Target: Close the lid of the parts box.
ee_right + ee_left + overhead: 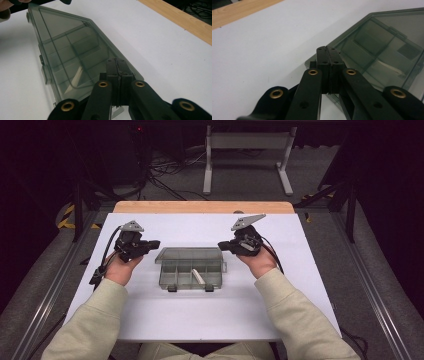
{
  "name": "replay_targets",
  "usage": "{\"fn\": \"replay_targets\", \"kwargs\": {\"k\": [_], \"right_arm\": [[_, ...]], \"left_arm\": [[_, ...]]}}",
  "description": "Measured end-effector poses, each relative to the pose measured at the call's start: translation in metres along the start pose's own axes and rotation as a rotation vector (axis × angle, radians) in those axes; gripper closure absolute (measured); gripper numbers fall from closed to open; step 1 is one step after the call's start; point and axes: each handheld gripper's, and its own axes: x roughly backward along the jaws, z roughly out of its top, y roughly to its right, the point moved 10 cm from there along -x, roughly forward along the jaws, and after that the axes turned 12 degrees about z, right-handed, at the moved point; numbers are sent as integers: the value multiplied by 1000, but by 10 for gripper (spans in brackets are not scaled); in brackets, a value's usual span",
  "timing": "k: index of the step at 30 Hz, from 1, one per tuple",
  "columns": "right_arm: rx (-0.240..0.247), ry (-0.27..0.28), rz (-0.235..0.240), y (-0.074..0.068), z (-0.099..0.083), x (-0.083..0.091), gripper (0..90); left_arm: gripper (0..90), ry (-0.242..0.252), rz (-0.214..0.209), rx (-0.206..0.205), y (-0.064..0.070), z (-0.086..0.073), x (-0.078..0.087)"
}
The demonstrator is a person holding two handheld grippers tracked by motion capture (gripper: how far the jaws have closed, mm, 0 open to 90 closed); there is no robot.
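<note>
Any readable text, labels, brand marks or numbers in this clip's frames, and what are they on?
None: no word, number or brand mark can be read.
Smoky clear compartment box: lid and walls plain, no label visible.
White piece inside the box: no print visible.
Left gripper and right gripper: black fingers, shut, with brass rivets, no lettering.
White tabletop: unmarked.
Yellow-black hazard stripes on the floor: a sign without text.

Both forearms, in light sleeves, enter from the bottom of the high view and angle inward. The left hand (121,268) holds the left gripper (154,243), jaws pointing toward the right; in the left gripper view its jaws are pressed flat together. The right hand (259,261) holds the right gripper (223,246), jaws pointing toward the left, likewise closed pad against pad.
</note>
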Motion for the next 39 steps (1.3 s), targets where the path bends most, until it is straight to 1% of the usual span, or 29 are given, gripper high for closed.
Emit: {"fn": "replay_targets", "kwargs": {"k": [1,3,4,6,10,11,13,15,16,17,18,19,24,27,32,36,39], "right_arm": [[0,0,0,0,0,0,900],[2,-10,13,-3,-3,-1,900],[-5,-19,25,-6,-6,-2,900],[-8,-24,29,-7,-8,-2,900],[-5,-58,46,-13,-14,-6,900],[-6,-67,50,-14,-16,-7,900],[-7,-85,53,-16,-18,-9,900],[-8,-91,55,-16,-19,-9,900],[-10,-107,60,-17,-21,-10,900],[-10,-107,60,-17,-21,-10,900],[-9,-126,63,-20,-24,-12,900],[-9,-129,63,-20,-24,-12,900],[-13,-171,69,-23,-31,-16,900],[-18,-186,74,-24,-34,-17,900],[-23,-211,83,-25,-38,-18,900],[-20,-224,88,-26,-40,-19,900],[-13,-239,96,-28,-42,-20,900]], "left_arm": [[894,0,0,0,0,0,0],[894,-7,-8,1,2,-2,1],[894,-9,-13,1,4,-3,2],[894,-18,-17,-8,4,-6,2],[894,-43,-41,-6,8,-10,3],[894,-50,-53,-4,10,-11,3],[894,-70,-68,-25,14,-14,4],[894,-75,-71,-29,16,-15,4],[894,-79,-76,-33,18,-16,4],[894,-84,-74,-41,18,-17,4],[893,-94,-85,-42,21,-20,4],[894,-97,-85,-51,21,-20,4],[893,-122,-107,-58,27,-25,3],[893,-132,-113,-56,28,-26,3],[893,-160,-126,-72,31,-30,3],[893,-175,-130,-81,32,-33,3],[893,-192,-143,-89,34,-36,3]]}}
